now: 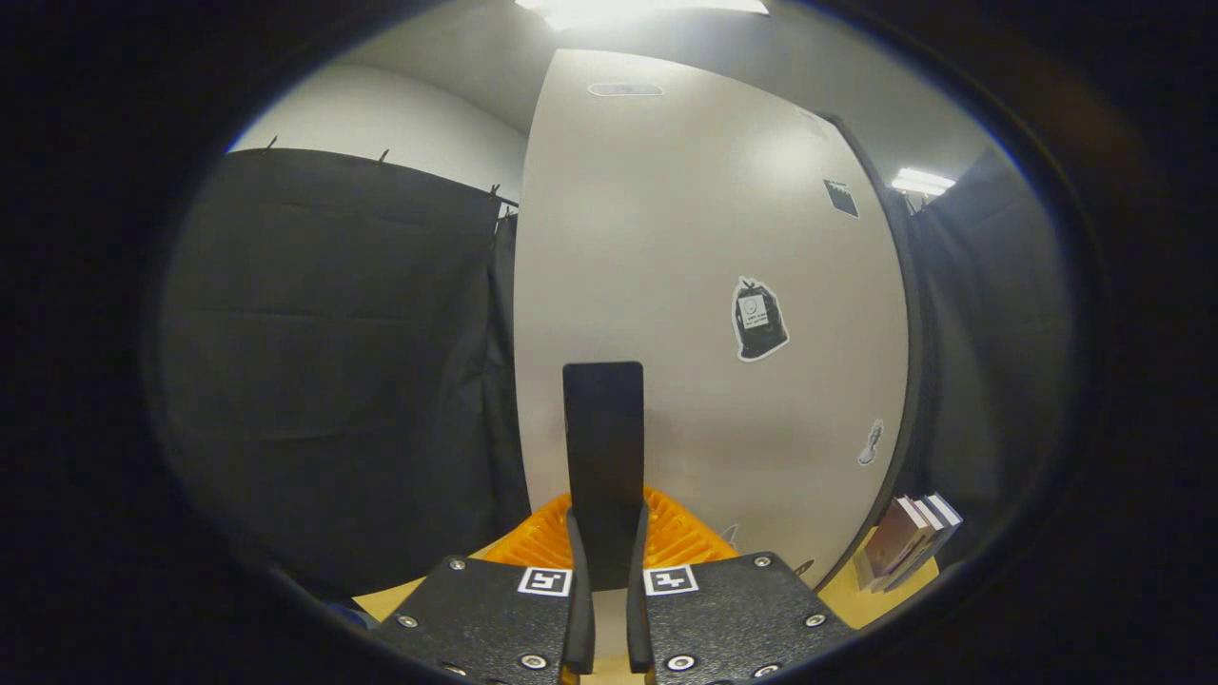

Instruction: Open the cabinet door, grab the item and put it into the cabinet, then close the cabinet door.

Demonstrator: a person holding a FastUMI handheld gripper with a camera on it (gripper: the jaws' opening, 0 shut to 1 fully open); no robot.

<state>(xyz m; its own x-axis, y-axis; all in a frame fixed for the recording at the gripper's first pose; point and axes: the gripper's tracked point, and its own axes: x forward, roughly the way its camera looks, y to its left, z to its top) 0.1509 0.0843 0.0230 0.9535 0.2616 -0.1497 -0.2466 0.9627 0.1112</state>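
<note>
- Gripper (606, 533): fingers drawn narrow and pressing from both sides on a dark flat slab (603, 438), which I take to be the item.
- Slab stands upright between the fingers, long axis running straight out along them and rising well past the tips (its upper end sits against the door in this view).
- Cabinet door (704, 285): pale, broad, directly ahead beyond the slab. It looks closed or nearly so; no interior can be seen. No handle that I can make out; small stickers (758, 319) on its face.
- Orange ribbed object (685, 538) lies low, just behind the fingers, at the foot of the door. What it is, I cannot tell.
- Books (909, 538) lean on the wooden surface (875, 599) to the right of the door's lower corner.
- Key relation: item is already in the grip and pointed at the door face, so the opening must lie behind or beside that panel (right edge shows a dark gap).
- Judgement: item grasped, not yet placed. The next move likely needs the slab carried round the door edge without knocking its tall end on the panel.
</note>
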